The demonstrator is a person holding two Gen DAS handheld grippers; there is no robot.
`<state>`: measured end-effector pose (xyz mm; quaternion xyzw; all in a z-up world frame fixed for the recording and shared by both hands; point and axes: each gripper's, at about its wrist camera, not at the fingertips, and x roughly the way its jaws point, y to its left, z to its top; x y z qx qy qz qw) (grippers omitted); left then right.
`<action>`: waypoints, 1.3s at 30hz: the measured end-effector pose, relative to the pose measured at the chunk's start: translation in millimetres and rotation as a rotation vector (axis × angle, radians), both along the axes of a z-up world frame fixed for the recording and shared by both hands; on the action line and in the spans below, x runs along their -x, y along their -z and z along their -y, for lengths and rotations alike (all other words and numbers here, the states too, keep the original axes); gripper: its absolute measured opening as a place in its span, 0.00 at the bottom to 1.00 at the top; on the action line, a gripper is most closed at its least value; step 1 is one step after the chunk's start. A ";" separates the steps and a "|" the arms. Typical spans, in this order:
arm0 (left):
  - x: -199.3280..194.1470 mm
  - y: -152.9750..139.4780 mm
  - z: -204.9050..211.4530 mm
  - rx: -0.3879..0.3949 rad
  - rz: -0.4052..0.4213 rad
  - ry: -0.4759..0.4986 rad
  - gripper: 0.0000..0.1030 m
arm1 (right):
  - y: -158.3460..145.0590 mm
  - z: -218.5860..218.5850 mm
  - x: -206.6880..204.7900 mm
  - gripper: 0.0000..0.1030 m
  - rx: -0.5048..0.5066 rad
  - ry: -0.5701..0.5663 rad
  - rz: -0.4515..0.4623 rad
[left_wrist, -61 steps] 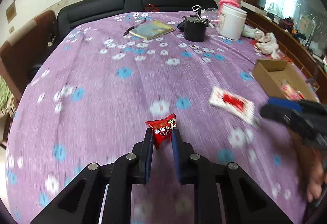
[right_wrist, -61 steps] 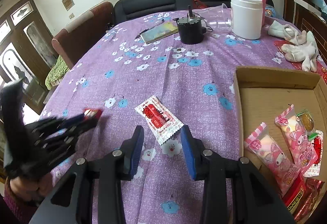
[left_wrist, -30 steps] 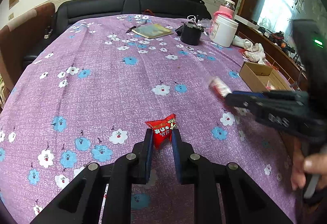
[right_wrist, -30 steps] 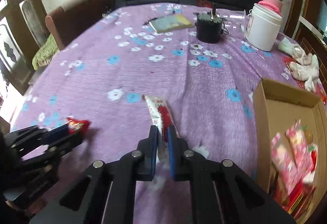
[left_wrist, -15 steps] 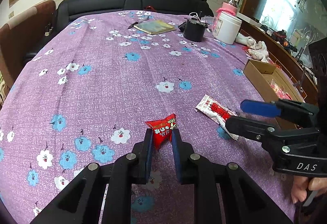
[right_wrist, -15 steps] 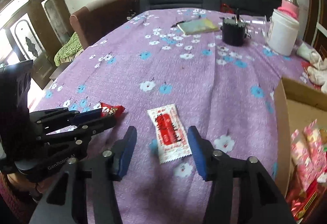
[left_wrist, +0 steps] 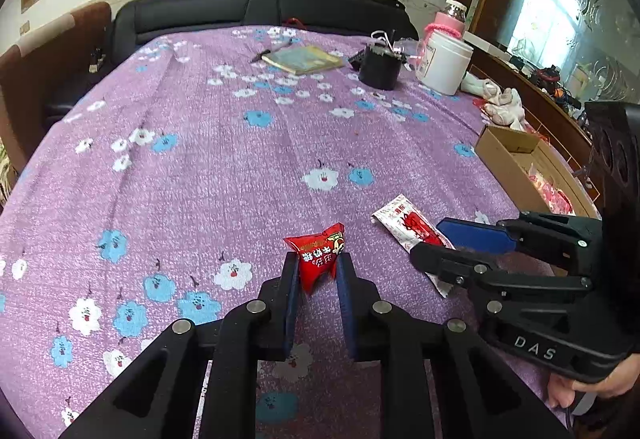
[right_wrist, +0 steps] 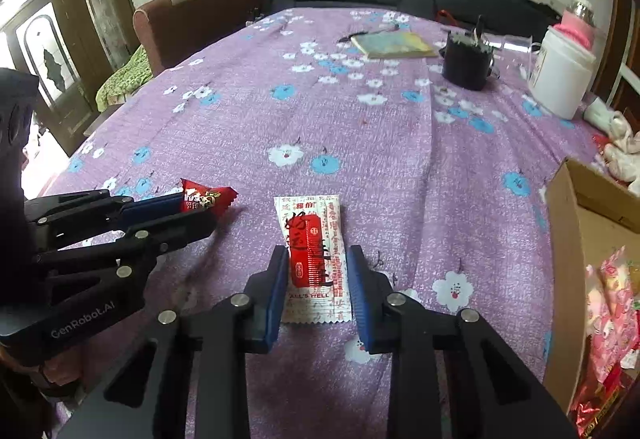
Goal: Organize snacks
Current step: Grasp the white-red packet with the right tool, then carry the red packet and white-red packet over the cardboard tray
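My left gripper [left_wrist: 317, 271] is shut on a small red snack packet [left_wrist: 318, 253] and holds it just above the purple flowered tablecloth; the packet also shows in the right wrist view [right_wrist: 208, 199]. A white and red flat snack sachet [right_wrist: 314, 255] lies flat on the cloth. My right gripper [right_wrist: 318, 267] is open with its jaws on either side of the sachet, close above it. In the left wrist view the sachet [left_wrist: 408, 227] lies partly under the right gripper [left_wrist: 436, 243].
A cardboard box [right_wrist: 568, 239] with several pink and red snack packets stands at the right. At the far side are a black pot [right_wrist: 466, 63], a white jar [right_wrist: 560, 79], a book [right_wrist: 396, 45] and white gloves [left_wrist: 500, 101]. A sofa runs behind the table.
The right gripper, shut on the sachet a second ago, opened and the sachet lay flat; now the open jaws have come down around it again. The left gripper keeps holding the red packet.
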<state>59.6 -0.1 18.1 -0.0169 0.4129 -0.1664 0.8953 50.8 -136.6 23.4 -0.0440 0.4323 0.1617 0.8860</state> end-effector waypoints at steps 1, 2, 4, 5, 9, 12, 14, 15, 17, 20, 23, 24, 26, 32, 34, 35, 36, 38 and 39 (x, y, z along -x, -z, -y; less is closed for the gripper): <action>1.3 -1.6 0.2 -0.001 0.011 0.000 0.18 | -3.1 -0.1 1.4 0.28 -0.008 0.002 0.009; 3.0 -3.2 0.3 -0.003 0.024 -0.001 0.18 | -6.3 0.3 2.3 0.28 -0.019 0.005 0.019; 6.1 -6.6 1.6 -0.019 0.052 -0.007 0.18 | -12.1 1.5 4.3 0.28 -0.035 0.013 0.039; 7.7 -8.5 2.2 -0.024 0.066 -0.010 0.18 | -13.8 2.3 5.2 0.28 -0.041 0.015 0.045; 13.6 -16.8 4.9 -0.051 0.127 -0.021 0.18 | -16.5 5.7 6.1 0.28 -0.058 0.031 0.050; 17.3 -21.2 6.6 -0.073 0.167 -0.029 0.18 | -18.4 7.1 7.0 0.28 -0.070 0.040 0.054; 18.6 -22.7 7.2 -0.085 0.183 -0.035 0.18 | -20.1 6.7 8.9 0.28 -0.079 0.037 0.058; 19.0 -23.1 7.5 -0.088 0.187 -0.033 0.18 | -21.0 6.4 9.8 0.28 -0.081 0.038 0.060; 19.0 -22.9 8.0 -0.095 0.190 -0.035 0.18 | -22.5 5.9 11.4 0.28 -0.088 0.032 0.061; 18.9 -22.9 8.3 -0.101 0.193 -0.036 0.18 | -24.1 5.2 12.5 0.28 -0.089 0.030 0.064; 19.2 -22.6 8.6 -0.104 0.194 -0.038 0.18 | -24.8 6.3 12.8 0.28 -0.094 0.034 0.064; 19.1 -22.3 8.8 -0.105 0.195 -0.040 0.18 | -24.9 6.9 12.7 0.28 -0.096 0.035 0.063; 18.9 -21.7 8.9 -0.105 0.193 -0.040 0.18 | -25.1 8.3 12.2 0.28 -0.097 0.040 0.064; 18.3 -20.9 8.8 -0.110 0.194 -0.043 0.18 | -25.2 12.8 11.7 0.28 -0.104 0.055 0.059; 18.1 -20.7 9.2 -0.111 0.195 -0.045 0.18 | -25.2 14.3 11.1 0.28 -0.107 0.061 0.058; 18.3 -20.4 9.1 -0.112 0.196 -0.045 0.18 | -25.4 14.9 11.1 0.28 -0.108 0.062 0.058; 18.3 -20.1 9.0 -0.113 0.196 -0.046 0.18 | -25.5 15.6 10.9 0.28 -0.109 0.064 0.057; 18.3 -20.0 9.0 -0.113 0.197 -0.048 0.18 | -25.9 17.2 10.6 0.28 -0.115 0.070 0.057; 18.3 -19.8 9.1 -0.114 0.197 -0.049 0.18 | -26.3 18.0 10.7 0.28 -0.118 0.072 0.056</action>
